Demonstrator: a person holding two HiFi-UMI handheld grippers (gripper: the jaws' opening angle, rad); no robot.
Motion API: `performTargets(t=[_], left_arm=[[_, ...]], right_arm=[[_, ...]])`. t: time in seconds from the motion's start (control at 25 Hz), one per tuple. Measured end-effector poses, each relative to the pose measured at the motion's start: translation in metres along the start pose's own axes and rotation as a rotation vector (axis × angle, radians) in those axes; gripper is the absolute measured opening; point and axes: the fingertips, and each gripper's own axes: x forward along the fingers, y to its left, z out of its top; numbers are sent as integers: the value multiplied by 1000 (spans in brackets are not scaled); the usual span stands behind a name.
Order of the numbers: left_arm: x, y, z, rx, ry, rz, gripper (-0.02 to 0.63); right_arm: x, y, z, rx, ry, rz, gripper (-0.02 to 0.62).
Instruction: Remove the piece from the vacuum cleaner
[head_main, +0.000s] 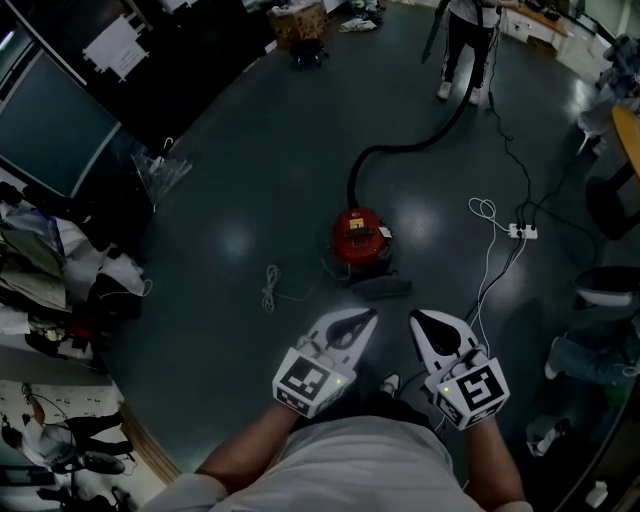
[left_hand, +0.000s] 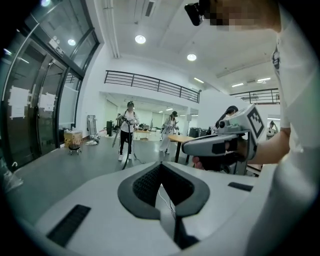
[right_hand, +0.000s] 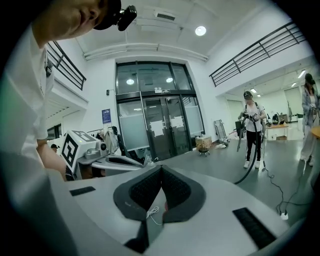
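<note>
A red vacuum cleaner (head_main: 360, 238) stands on the dark floor ahead of me. Its black hose (head_main: 420, 140) curves away to a person (head_main: 465, 40) standing at the far end, who holds the hose's other end (right_hand: 248, 170). A dark flat piece (head_main: 380, 289) lies on the floor just in front of the vacuum. My left gripper (head_main: 362, 318) and right gripper (head_main: 418, 320) hover side by side, short of that piece, both shut and holding nothing. In the left gripper view the left gripper (left_hand: 161, 165) points down the hall. In the right gripper view the right gripper (right_hand: 161, 169) points at glass doors.
A white cord (head_main: 272, 288) lies left of the vacuum. A power strip (head_main: 523, 231) with cables lies to its right. A wheeled basket (head_main: 300, 25) stands far back. Cluttered shelves (head_main: 40, 260) line the left and chairs (head_main: 605, 285) the right. A second person (left_hand: 167, 131) stands by a table.
</note>
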Motion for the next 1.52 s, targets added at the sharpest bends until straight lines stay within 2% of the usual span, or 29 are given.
performTargets(t=[0.32, 0.48, 0.64, 0.84, 1.0, 1.12, 1.16, 1.24, 1.32, 1.52], left_arm=[[49, 83, -43, 40, 67, -73, 6], [78, 135, -72, 77, 112, -126, 6], [111, 172, -116, 117, 181, -189, 6], [160, 208, -193, 139, 304, -225, 6], [191, 227, -267, 136, 423, -247, 8], [215, 236, -329, 134, 510, -247, 11], [223, 238, -350, 127, 533, -242, 24], [240, 240, -392, 118, 566, -238, 93], [257, 236, -434, 112, 592, -242, 124], [281, 229, -528, 107, 691, -272, 130]], right_arm=[[94, -43, -33, -33, 94, -19, 14], [148, -65, -61, -60, 189, -33, 15], [190, -94, -107, -90, 316, -36, 15], [227, -141, -189, -196, 526, 7, 20], [249, -167, -264, -275, 676, 92, 71], [261, -187, -330, -337, 765, 167, 79], [265, -194, -353, -363, 792, 192, 81], [270, -208, -401, -413, 835, 235, 86], [277, -221, -446, -453, 861, 269, 88], [297, -238, -534, -546, 926, 352, 111]])
